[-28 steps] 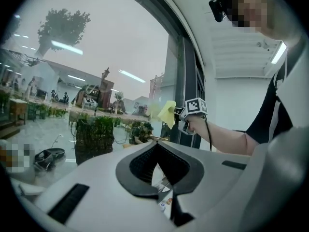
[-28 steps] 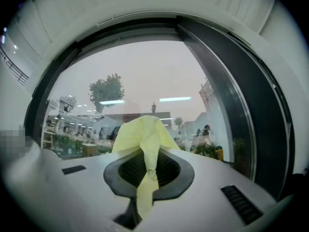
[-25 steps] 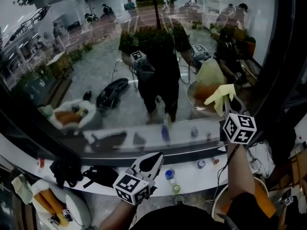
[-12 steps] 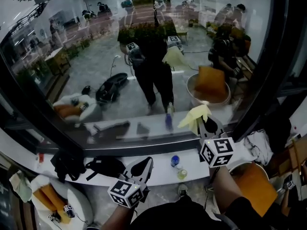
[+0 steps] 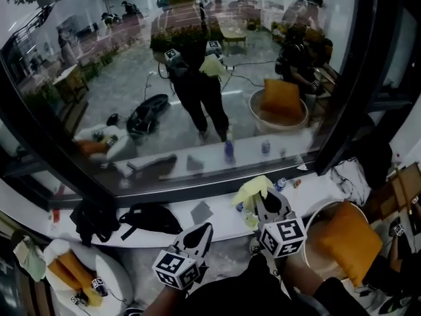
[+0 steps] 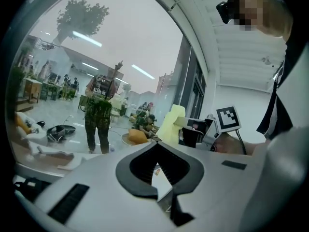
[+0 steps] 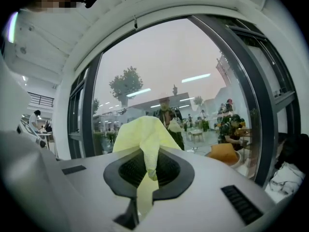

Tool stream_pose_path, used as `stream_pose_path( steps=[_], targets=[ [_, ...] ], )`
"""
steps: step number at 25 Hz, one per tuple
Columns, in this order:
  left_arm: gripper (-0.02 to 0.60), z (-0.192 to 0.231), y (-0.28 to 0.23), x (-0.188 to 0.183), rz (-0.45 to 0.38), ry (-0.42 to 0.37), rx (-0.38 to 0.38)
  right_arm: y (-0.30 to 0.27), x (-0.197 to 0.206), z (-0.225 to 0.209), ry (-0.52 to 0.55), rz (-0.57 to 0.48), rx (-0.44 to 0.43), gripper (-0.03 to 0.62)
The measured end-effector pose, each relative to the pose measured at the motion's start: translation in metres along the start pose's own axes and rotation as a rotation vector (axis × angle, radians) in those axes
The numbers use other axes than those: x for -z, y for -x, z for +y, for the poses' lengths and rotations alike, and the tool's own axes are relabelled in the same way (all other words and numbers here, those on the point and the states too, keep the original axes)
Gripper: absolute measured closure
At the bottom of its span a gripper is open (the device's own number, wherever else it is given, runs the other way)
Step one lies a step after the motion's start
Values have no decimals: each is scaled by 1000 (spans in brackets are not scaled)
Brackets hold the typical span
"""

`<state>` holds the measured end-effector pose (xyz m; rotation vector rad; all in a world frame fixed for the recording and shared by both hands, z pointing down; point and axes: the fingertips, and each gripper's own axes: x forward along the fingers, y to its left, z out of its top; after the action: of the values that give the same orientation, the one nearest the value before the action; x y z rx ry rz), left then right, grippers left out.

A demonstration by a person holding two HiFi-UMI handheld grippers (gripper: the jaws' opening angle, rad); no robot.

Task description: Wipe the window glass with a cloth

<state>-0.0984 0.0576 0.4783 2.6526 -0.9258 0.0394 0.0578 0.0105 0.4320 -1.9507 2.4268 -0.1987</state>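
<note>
Head view: The right claw [image 5: 266, 199] is clenched on a crumpled pale yellow cloth [image 5: 248, 191], which bunches up just ahead of its tips and to their left. Beyond the claw stands the large reflective window glass [image 5: 197, 78]. The cloth lies low, over the white sill [image 5: 164, 224] and below the dark frame bar [image 5: 197, 187] at the foot of the pane, so it appears to be off the glass. The left claw [image 5: 202, 229] hovers low beside the right one, its tips pointing at the sill, with nothing in it.

Left gripper view: The left claw [image 6: 157, 143] has its jaws drawn together tip to tip and nothing is caught between them. The yellow cloth [image 6: 170, 124] shows ahead and to the right, with the right claw's marker cube [image 6: 227, 119] further right.

Right gripper view: The right claw [image 7: 150, 151] pinches a fold of the yellow cloth [image 7: 140, 134]. The rest of the cloth stands up above the jaws. The window glass [image 7: 159, 76] is ahead and apart from the cloth.

Assessment: The cloth is secured but not in contact with the pane. No streaks or wiped bands are visible, so the area already covered cannot be established. The wiping strokes across the glass remain to be confirmed or carried out.
</note>
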Motion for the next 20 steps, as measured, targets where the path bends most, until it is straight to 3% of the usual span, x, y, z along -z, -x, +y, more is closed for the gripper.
stream_pose_path(
  steps=[8, 12, 20],
  targets=[
    [583, -12, 21, 13, -10, -59, -24, 46, 28, 39, 15, 53, -30, 557],
    [583, -17, 19, 5, -51, -32, -27, 54, 27, 44, 38, 45, -39, 557],
    [583, -28, 13, 4, -42, -41, -27, 63, 23, 42, 35, 47, -46, 557]
  ],
)
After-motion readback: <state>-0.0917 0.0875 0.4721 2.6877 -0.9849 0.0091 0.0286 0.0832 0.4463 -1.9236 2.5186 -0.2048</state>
